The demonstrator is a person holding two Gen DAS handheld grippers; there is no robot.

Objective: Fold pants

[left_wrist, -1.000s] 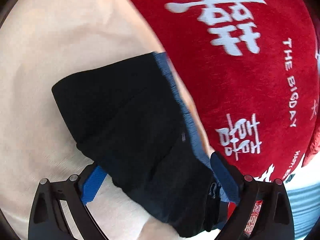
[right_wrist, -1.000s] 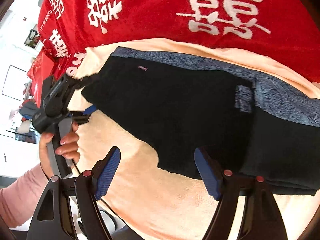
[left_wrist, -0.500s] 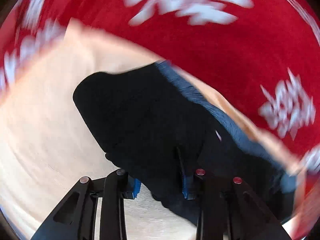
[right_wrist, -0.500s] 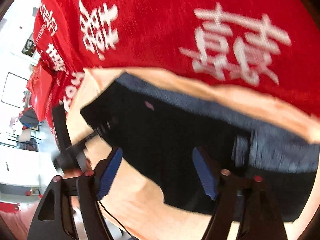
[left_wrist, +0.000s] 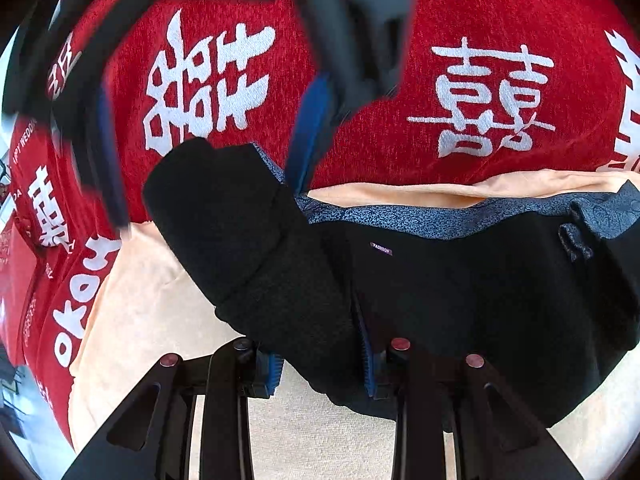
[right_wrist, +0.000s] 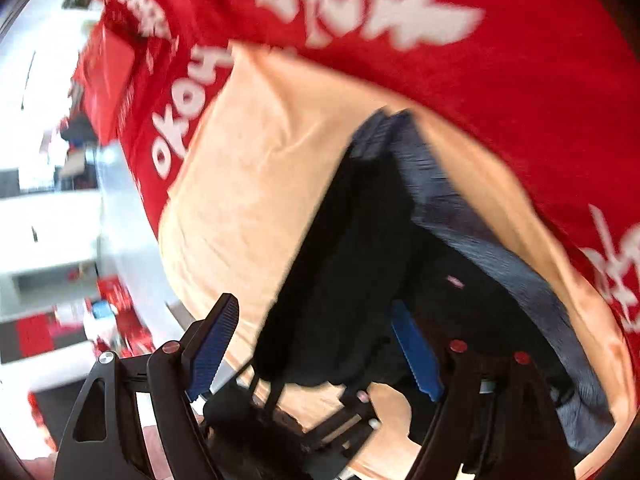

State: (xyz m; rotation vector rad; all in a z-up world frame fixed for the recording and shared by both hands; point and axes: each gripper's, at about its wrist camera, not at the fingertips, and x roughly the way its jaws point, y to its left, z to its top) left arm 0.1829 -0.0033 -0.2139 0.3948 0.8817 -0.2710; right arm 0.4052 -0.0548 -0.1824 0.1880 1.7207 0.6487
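Note:
Black pants (left_wrist: pixel 460 292) with a blue patterned waistband (left_wrist: pixel 400 216) lie on a peach cloth (left_wrist: pixel 132 304). My left gripper (left_wrist: pixel 320 364) is shut on a thick folded end of the pants (left_wrist: pixel 256 256), lifted and doubled toward the waistband. My right gripper (right_wrist: pixel 316 344) is open, hovering over the same black fold (right_wrist: pixel 344 272); it also shows blurred in the left wrist view (left_wrist: pixel 208 136), above the fold. The right side of the pants lies flat.
A red blanket with white characters (left_wrist: pixel 496 100) covers the surface beyond the peach cloth. In the right wrist view the bed edge and a bright room with red items (right_wrist: pixel 60 208) lie to the left.
My left gripper shut on the pants' end and swung it up and over toward the waistband. My right gripper, open, swept in over the fold.

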